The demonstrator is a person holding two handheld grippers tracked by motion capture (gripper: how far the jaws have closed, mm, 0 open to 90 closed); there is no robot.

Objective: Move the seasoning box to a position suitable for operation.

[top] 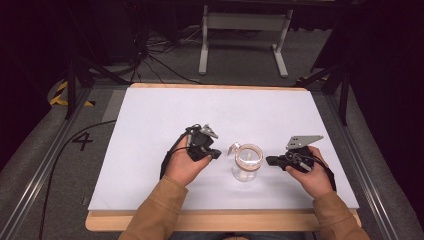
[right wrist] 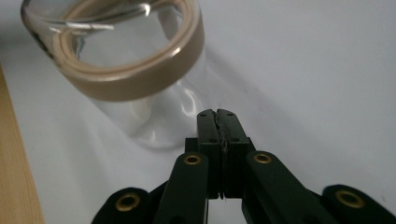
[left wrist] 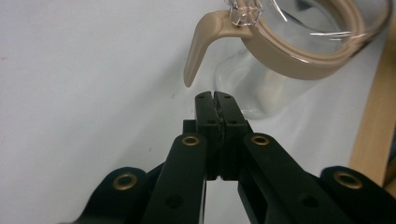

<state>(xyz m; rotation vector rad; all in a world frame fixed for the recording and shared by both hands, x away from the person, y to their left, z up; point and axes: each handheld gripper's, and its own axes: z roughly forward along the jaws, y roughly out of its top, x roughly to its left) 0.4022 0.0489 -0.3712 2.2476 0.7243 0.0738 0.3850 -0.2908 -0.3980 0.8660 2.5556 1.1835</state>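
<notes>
Jar (top: 247, 162) dead centre between my two tools, standing upright on the white mat (top: 150, 125), near the person's edge of it. It is clear glass with a tan collar round the mouth and a tan latch lever (left wrist: 198, 46) sticking out toward the left side. Left gripper (top: 216, 153) sits just beside that lever, jaws pressed together on nothing. Right gripper (top: 270, 160) hangs just off the jar's other flank, jaws likewise closed and empty. I judge the step in hand is taking hold of the jar, so both sets of jaws need to part first. I'd steady the glass wall from the right before touching the lever (glass is slick, so a low, square pinch). Whether the lever is hooked to a lid, I can't quite tell from here. Room is generous toward the far side of the mat; the wooden table edge (top: 225, 220) lies near behind the jar, so I'd push nothing that way.
</notes>
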